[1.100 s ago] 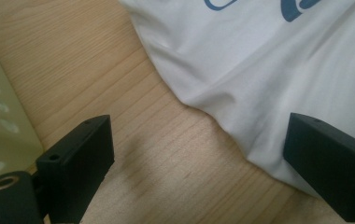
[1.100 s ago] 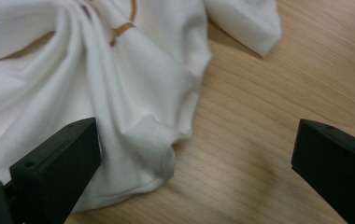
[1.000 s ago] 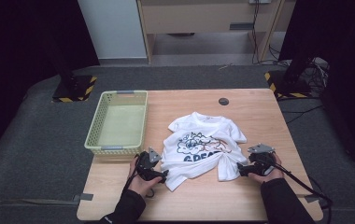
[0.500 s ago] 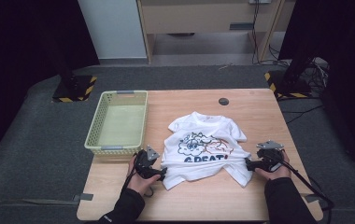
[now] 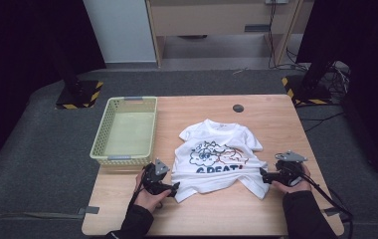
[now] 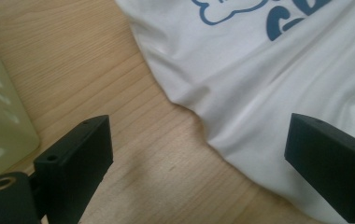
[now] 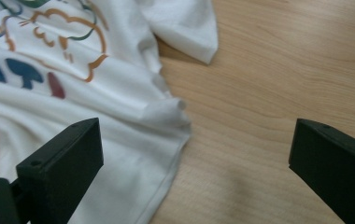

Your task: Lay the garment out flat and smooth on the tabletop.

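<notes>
Evidently the work in hand is folding or straightening the white T-shirt, and it looks to be at a pause between grasps. The shirt lies print-side up near the middle of the desk, just right of the pale green basket, with a small dark disc well beyond its collar. Its collar points to the far edge and its hem toward the person, so the long axis runs from near to far; the lower part is rumpled, with a ridge of cloth bunched across just under the blue lettering.

The left gripper sits at the shirt's near left corner and the right gripper at its near right edge. In the left gripper view the jaws stand wide apart with bare wood and the shirt's edge between them, clamping nothing. In the right gripper view the jaws are likewise spread wide, with the side hem and a small crumpled fold lying between them, ungripped.

My judgement is that the next move calls for each gripper to lower over the hem corners and pinch a single layer of cloth, taking care not to catch the bunched ridge as well, then pull evenly so the lower part lies flat.
</notes>
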